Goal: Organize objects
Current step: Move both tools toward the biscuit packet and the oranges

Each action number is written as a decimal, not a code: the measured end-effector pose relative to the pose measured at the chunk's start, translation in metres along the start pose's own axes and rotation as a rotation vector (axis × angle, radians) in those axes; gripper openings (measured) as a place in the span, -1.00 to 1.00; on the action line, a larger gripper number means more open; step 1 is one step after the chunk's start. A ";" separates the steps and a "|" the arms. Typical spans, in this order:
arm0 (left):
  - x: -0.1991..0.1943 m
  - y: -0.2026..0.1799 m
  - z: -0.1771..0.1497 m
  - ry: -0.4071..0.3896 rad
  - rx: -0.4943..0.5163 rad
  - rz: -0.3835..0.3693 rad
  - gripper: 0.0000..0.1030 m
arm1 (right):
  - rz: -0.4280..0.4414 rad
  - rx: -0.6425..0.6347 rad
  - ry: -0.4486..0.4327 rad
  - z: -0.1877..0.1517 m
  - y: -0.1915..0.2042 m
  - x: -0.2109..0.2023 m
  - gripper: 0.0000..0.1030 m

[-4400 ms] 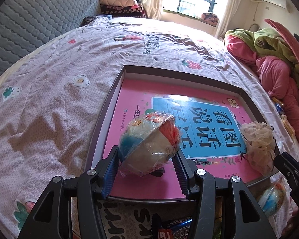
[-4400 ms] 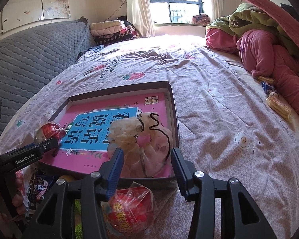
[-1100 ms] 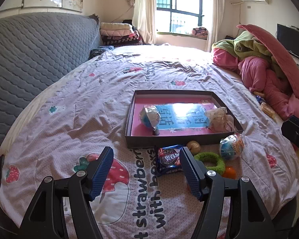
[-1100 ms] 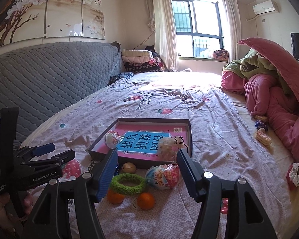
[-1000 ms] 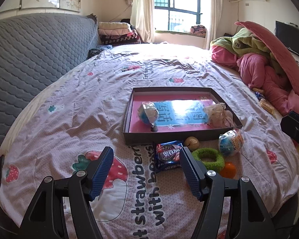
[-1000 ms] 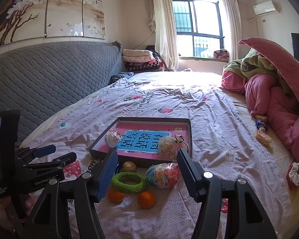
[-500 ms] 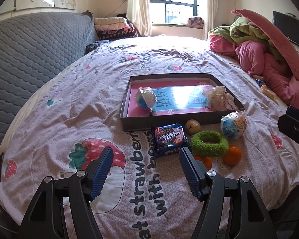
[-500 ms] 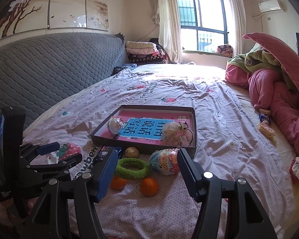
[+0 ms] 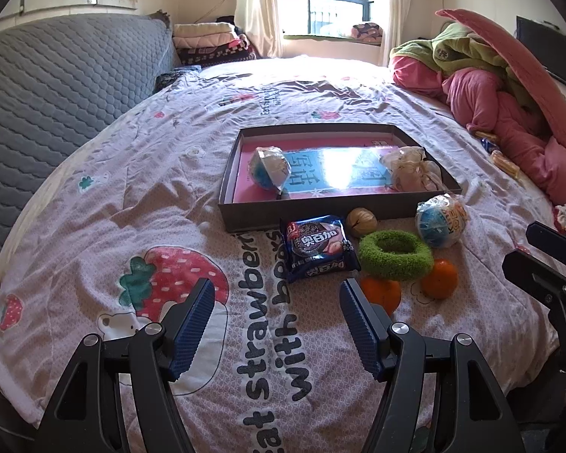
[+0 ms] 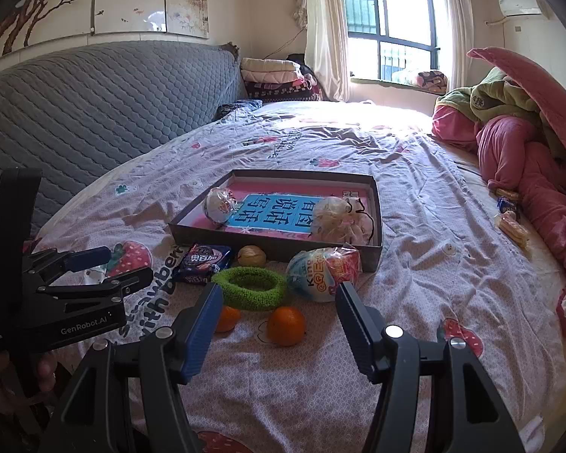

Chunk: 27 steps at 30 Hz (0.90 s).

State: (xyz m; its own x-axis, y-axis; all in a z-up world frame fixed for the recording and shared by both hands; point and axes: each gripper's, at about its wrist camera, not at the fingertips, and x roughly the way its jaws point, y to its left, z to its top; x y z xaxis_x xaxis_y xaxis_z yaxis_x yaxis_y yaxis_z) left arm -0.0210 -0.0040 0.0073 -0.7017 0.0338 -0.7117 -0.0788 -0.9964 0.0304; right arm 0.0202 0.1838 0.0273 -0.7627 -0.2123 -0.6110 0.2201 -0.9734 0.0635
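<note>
Sunlit from a barred window at the far end, the bedroom is mostly one wide bed (image 9: 94,173) under a pale sheet printed with strawberries and lettering, a grey quilted headboard (image 10: 94,105) along its left side and a heap of pink and green bedding (image 9: 509,87) on its right.

Going left to right in the left wrist view: the left gripper (image 9: 275,321) hangs over the sheet with its jaws wide apart and nothing between them. Ahead of it lies a dark shallow box (image 9: 320,211) lined with a pink and blue sheet, holding a wrapped ball (image 9: 268,168) at its left end and a pale gauzy pouch (image 9: 411,168) at its right. Just in front of the box, on the bare sheet, lie a blue biscuit packet (image 9: 317,247), a walnut (image 9: 361,222), a green fuzzy ring (image 9: 395,255), two oranges (image 9: 437,278) near the ring's front edge, and a wrapped toy egg (image 9: 442,219) close to the box's right corner. The right gripper (image 10: 277,315) hovers just short of that cluster, also spread wide and empty.

By my reckoning the tidying is only partly done: two things sit in the box and six wait outside it, none yet gripped. Over by the pink bedding some small snack packets (image 10: 509,219) lie well apart from the rest; whether they belong to the job I cannot tell.
</note>
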 end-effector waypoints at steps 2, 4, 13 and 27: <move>0.002 -0.001 -0.002 0.007 0.007 0.002 0.36 | 0.004 0.000 0.011 -0.003 0.000 0.003 0.20; 0.005 -0.002 -0.005 0.013 0.012 0.002 0.36 | 0.004 -0.001 0.020 -0.005 0.000 0.005 0.20; 0.022 0.002 -0.012 0.029 0.004 -0.034 0.36 | 0.006 0.010 0.044 -0.011 -0.003 0.014 0.20; 0.051 0.001 -0.005 0.045 -0.011 -0.073 0.36 | 0.008 0.012 0.098 -0.022 -0.005 0.038 0.20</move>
State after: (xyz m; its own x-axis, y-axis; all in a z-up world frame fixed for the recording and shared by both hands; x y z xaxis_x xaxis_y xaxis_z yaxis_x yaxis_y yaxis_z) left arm -0.0533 -0.0034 -0.0325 -0.6620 0.1031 -0.7424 -0.1208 -0.9922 -0.0300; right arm 0.0035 0.1826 -0.0138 -0.6977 -0.2110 -0.6846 0.2178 -0.9729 0.0780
